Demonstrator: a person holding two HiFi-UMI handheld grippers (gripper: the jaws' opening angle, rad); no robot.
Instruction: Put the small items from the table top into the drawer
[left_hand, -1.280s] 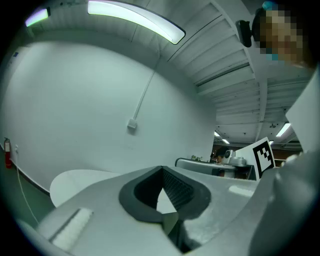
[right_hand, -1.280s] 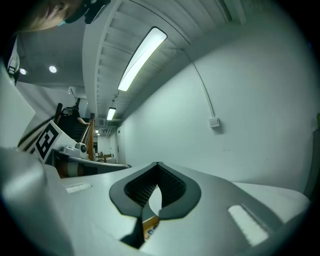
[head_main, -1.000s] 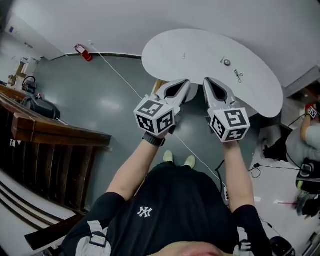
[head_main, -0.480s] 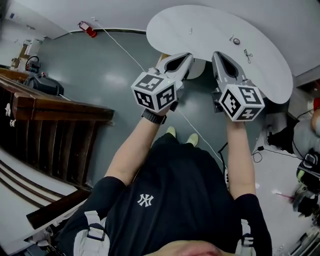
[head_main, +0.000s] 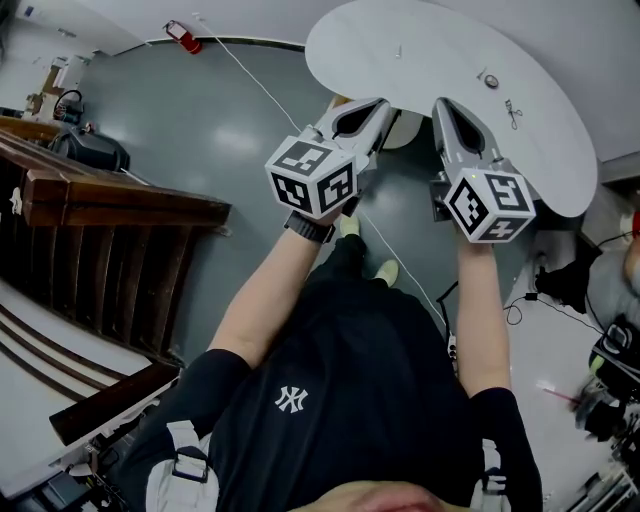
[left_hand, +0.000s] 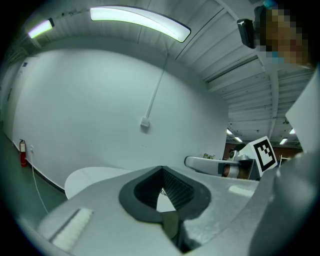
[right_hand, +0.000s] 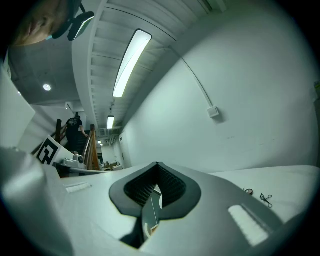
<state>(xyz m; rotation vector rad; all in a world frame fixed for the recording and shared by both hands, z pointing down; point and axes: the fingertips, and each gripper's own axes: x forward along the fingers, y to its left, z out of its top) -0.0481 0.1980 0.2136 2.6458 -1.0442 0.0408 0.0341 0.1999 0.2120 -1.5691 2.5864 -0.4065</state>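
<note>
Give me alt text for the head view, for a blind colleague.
Seen from above, a person in a black shirt holds the left hand-held gripper and the right hand-held gripper, both shut and empty, pointed at the near edge of a curved white table. A small ring and a tiny dark item lie on it.

Three small items lie flat on the white, rounded table top (head_main: 440, 50), all on its far half. A small dark round piece with a pale centre (head_main: 490, 80) sits toward the right, and just beside it, a little nearer and further right, lies a thin black wiry piece (head_main: 514, 107) with loops, too small to make out in detail. A tiny pale item (head_main: 398, 50) lies alone toward the left, well apart from the other two, its shape too small to tell.
</note>
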